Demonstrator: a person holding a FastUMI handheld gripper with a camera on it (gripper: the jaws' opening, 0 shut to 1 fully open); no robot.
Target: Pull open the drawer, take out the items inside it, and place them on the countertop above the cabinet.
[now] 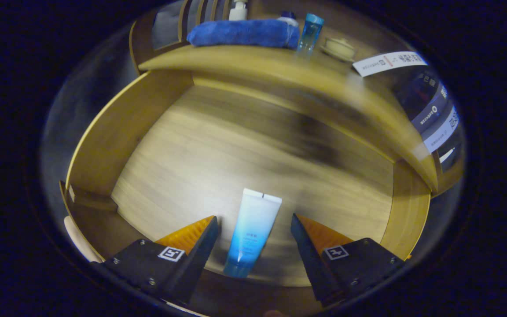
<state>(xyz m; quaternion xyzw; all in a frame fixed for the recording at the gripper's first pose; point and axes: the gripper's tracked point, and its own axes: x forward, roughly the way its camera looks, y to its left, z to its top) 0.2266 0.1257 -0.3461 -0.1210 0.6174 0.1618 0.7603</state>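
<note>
Between our gripper point(255, 226) fingers, spread wide and touching nothing, the tube point(252, 232) lies flat on the open drawer point(104, 132) floor, so we judge we are lining up to pinch it. Beyond, the countertop point(253, 61) already holds a towel point(244, 33) and bottle point(310, 31).
</note>
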